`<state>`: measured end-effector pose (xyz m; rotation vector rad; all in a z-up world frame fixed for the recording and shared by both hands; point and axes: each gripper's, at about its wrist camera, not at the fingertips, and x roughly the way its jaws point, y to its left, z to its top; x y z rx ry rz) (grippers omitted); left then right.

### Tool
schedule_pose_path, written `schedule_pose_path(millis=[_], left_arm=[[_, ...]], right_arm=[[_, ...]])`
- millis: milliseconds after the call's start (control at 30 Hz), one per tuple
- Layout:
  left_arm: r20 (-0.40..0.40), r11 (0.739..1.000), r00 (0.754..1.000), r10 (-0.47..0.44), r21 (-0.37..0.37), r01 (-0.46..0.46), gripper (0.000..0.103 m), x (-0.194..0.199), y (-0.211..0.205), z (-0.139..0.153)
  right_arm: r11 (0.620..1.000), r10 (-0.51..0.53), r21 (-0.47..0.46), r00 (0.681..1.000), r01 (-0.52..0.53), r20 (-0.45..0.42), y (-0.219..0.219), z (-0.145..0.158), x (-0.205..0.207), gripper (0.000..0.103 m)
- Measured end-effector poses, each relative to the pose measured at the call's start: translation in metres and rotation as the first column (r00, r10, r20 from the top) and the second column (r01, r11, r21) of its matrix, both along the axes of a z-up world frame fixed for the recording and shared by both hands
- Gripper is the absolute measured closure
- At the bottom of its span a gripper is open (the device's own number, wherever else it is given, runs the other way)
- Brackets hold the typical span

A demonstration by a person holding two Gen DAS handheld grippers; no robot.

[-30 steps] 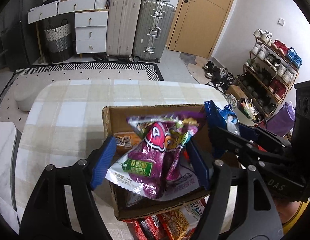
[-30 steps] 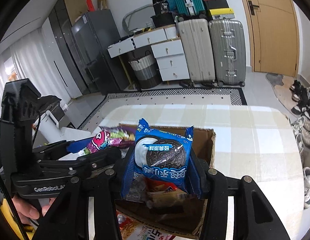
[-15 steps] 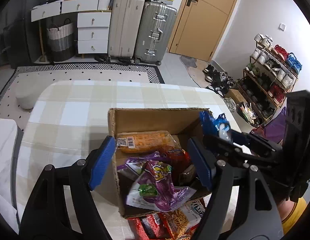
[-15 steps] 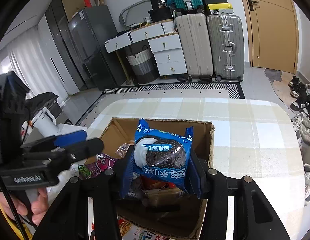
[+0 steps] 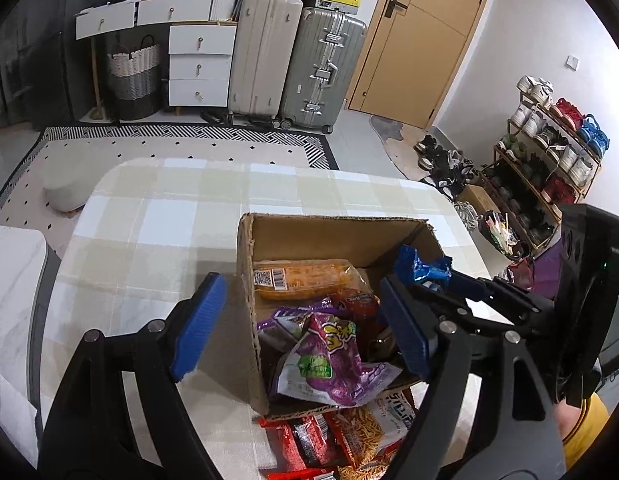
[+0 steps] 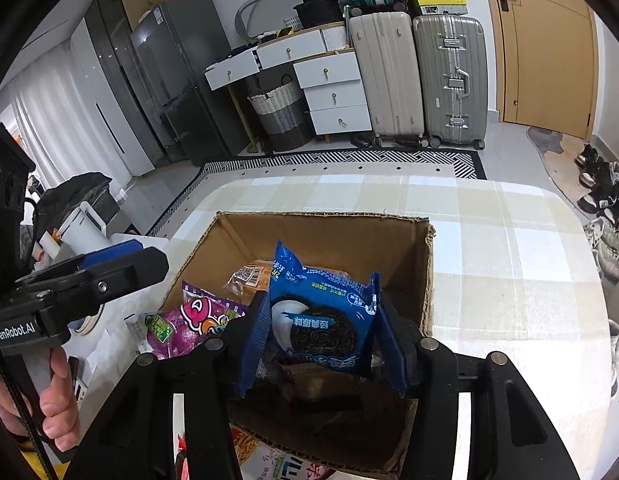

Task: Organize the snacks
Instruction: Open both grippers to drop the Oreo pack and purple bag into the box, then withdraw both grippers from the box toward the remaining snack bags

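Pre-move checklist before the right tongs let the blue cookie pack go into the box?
1. Blue cookie pack between the pads of the right tongs, whose jaws have just been opening: ok.
2. Pack over the cardboard box opening: ok.
3. Left tongs open, nothing between the pads: ok.
4. Left tongs clear of the drop path: not ok, one finger is over the box.
5. Purple snack bag inside the box: ok.
6. Room left beneath the pack: cannot tell.

Brown cardboard box [image 5: 333, 236], purple snack bag [image 5: 333, 364], blue cookie packet [image 6: 321, 320], beige-and-white checked tablecloth [image 5: 157, 220]
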<state>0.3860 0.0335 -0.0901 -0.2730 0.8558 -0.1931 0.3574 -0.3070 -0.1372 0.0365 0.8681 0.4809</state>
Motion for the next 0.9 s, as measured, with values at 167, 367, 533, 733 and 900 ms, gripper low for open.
schedule_pose_path(millis=[167, 367, 533, 733, 900], left_arm=[[-0.008, 1.000, 1.000, 0.003, 0.007, -0.003, 0.025, -0.009, 0.000, 0.001], [-0.001, 1.000, 1.000, 0.008, 0.017, -0.008, 0.025, -0.025, -0.001, 0.011], [0.023, 0.999, 1.000, 0.013, 0.037, -0.014, 0.025, -0.043, -0.004, 0.024], [0.057, 0.999, 0.998, 0.013, 0.051, -0.016, 0.025, -0.073, -0.010, 0.043], [0.098, 0.997, 0.995, 0.024, 0.076, -0.032, 0.024, -0.102, -0.015, 0.066]], right_arm=[[1.000, 0.000, 0.004, 1.000, 0.000, 0.000, -0.003, 0.003, -0.005, 0.046], [1.000, -0.008, 0.003, 0.999, 0.007, 0.040, -0.007, 0.018, -0.018, 0.041], [0.999, -0.021, 0.025, 0.997, 0.019, 0.075, -0.016, 0.037, -0.035, 0.041], [0.999, -0.023, 0.039, 0.990, 0.017, 0.139, -0.020, 0.065, -0.064, 0.040], [0.998, -0.019, 0.055, 0.980, 0.009, 0.196, -0.022, 0.091, -0.095, 0.040]])
